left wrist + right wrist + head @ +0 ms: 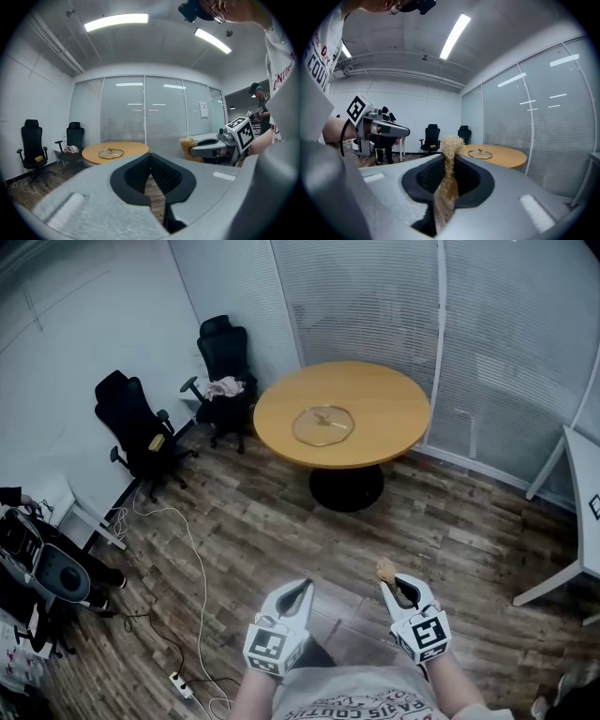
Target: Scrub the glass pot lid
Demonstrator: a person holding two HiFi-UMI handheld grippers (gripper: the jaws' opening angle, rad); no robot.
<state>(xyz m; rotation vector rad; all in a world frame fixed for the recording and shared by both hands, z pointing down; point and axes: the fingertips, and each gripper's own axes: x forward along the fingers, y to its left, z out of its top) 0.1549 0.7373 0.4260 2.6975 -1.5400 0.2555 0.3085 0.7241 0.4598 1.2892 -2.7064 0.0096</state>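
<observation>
Lid [322, 424] flat on the round table [389, 399], near its middle, well apart from both grippers. Low over the wood floor [253, 521]: right gripper [390, 583] clamped tight on a tan scrubber [385, 568], frayed end poking past the jaw tips; left gripper [301, 588] near it, jaws closed together with nothing between. Off to the left by the wall [84, 324], two black chairs [141, 426] [223, 371], with a white cable [192, 559] trailing across the floor
</observation>
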